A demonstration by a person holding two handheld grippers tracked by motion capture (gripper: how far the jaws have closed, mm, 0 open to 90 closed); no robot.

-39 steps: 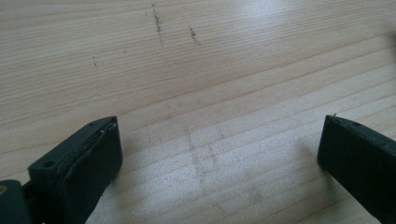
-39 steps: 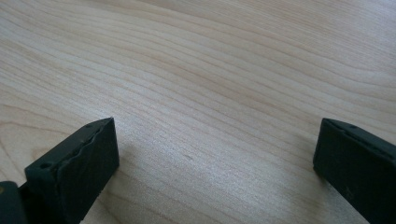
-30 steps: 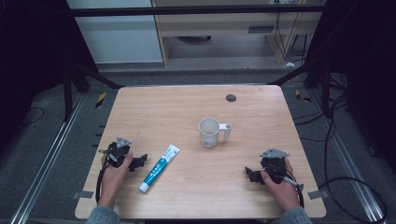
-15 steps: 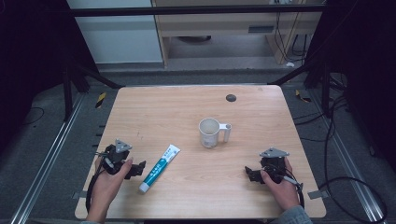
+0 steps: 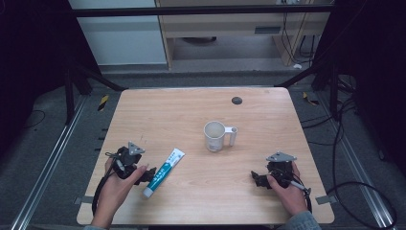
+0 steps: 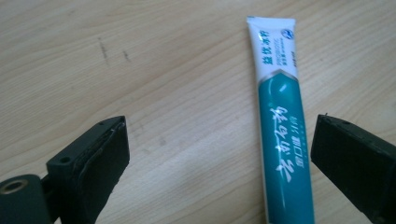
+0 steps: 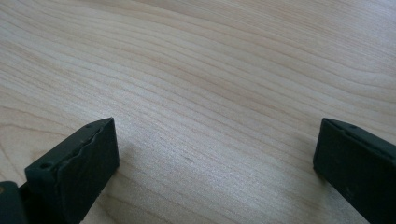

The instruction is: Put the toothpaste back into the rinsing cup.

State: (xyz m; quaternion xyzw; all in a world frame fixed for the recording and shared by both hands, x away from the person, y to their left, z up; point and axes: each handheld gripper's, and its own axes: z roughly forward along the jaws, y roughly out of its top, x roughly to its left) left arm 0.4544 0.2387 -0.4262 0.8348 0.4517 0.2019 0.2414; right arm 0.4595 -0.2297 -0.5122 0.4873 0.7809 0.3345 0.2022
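Observation:
A teal and white toothpaste tube (image 5: 163,172) lies flat on the wooden table (image 5: 191,120), its white end pointing away from me. My left gripper (image 5: 146,175) sits just left of the tube, open, jaws wide. In the left gripper view the tube (image 6: 280,126) lies between the jaws, close to the right one, and the left gripper (image 6: 224,154) holds nothing. A white mug (image 5: 215,136) with its handle to the right stands upright near the table's middle. My right gripper (image 5: 256,178) rests open at the front right, over bare wood (image 7: 210,93).
A small dark round spot (image 5: 236,100) marks the table's far side. Metal rails and cables run along the floor on both sides. A pale cabinet and shelf stand beyond the far edge.
My left gripper has slid toward the front edge and right, closing in on the tube's lower end. The right gripper, tube and mug have stayed put.

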